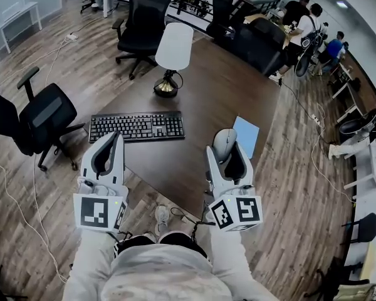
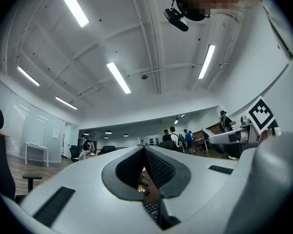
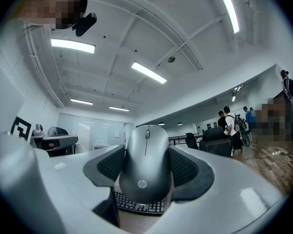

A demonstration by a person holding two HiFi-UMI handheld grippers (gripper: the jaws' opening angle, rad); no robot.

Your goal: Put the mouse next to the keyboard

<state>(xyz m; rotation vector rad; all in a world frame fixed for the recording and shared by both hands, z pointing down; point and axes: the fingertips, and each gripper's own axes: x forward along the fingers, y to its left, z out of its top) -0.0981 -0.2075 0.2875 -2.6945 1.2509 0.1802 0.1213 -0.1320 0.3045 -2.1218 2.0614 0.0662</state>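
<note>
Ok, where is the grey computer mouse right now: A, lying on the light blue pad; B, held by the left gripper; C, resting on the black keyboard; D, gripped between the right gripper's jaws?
D: the right gripper view shows the grey computer mouse clamped between the jaws of the right gripper.

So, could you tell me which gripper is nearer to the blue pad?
Right. The right gripper, holding the mouse, is just left of the blue pad; the left gripper is well off to the left, at the near edge of the keyboard.
</note>
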